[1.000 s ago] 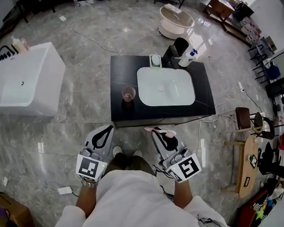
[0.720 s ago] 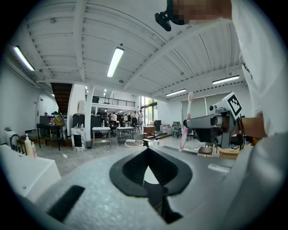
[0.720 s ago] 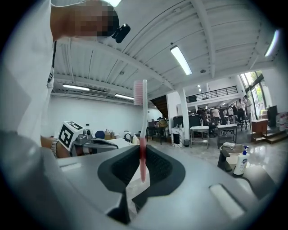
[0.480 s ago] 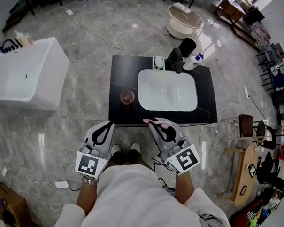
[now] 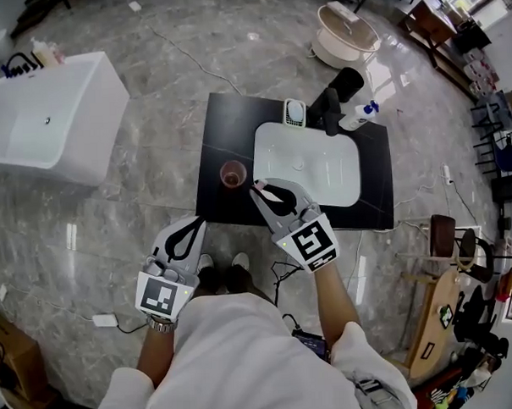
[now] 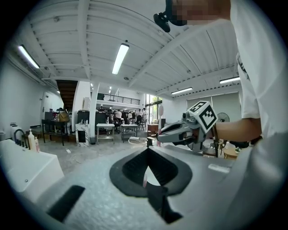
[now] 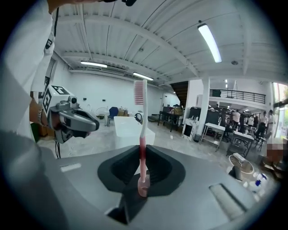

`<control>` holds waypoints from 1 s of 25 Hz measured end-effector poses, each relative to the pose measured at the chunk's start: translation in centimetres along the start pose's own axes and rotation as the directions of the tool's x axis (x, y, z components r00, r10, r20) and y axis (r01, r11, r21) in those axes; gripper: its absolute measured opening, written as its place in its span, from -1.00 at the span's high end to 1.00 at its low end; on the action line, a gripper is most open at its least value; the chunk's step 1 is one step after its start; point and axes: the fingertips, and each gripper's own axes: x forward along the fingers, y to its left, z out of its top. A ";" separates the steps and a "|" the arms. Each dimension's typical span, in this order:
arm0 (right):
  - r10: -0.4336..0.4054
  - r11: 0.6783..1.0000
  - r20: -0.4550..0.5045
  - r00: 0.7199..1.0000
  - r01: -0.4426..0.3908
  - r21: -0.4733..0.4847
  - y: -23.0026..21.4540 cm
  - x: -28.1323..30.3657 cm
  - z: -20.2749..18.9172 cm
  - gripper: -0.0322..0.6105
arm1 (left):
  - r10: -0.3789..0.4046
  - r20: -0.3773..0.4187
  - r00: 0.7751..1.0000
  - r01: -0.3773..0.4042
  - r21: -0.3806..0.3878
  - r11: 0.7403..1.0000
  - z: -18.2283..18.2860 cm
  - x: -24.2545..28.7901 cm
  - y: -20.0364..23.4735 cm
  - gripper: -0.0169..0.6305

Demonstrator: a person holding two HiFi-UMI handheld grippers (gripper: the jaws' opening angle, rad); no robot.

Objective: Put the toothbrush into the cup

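Black bench [image 5: 216, 133] now sits under the right gripper [image 5: 268, 191], which has advanced to just right of the clear cup [image 5: 233, 172], jaws clamped on the pink-and-white toothbrush [image 7: 142, 134]. Left gripper [image 5: 188, 238] jaws together, empty. Insertion looks next.

The toothbrush [image 7: 141, 139] has a white neck, a pink bristle head and a red-pink handle. The cup [image 5: 233, 172] is translucent brownish-pink. The right gripper [image 5: 268, 193] and left gripper [image 5: 189, 234] have grey shells, black jaw pads and cubes with black-and-white square markers. The counter [image 5: 219, 125] is black, the sink [image 5: 322, 175] white. The floor [image 5: 147, 43] is grey with marbled veining. The tub [image 5: 49, 119] at 10 o'clock is white.
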 end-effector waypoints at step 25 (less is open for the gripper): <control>0.198 0.965 -0.372 0.907 -0.247 -0.088 -1.1 14.1 -14.8 0.74 | 0.032 -0.014 0.999 -0.032 -0.012 0.999 -0.3 0.6 2.0 0.95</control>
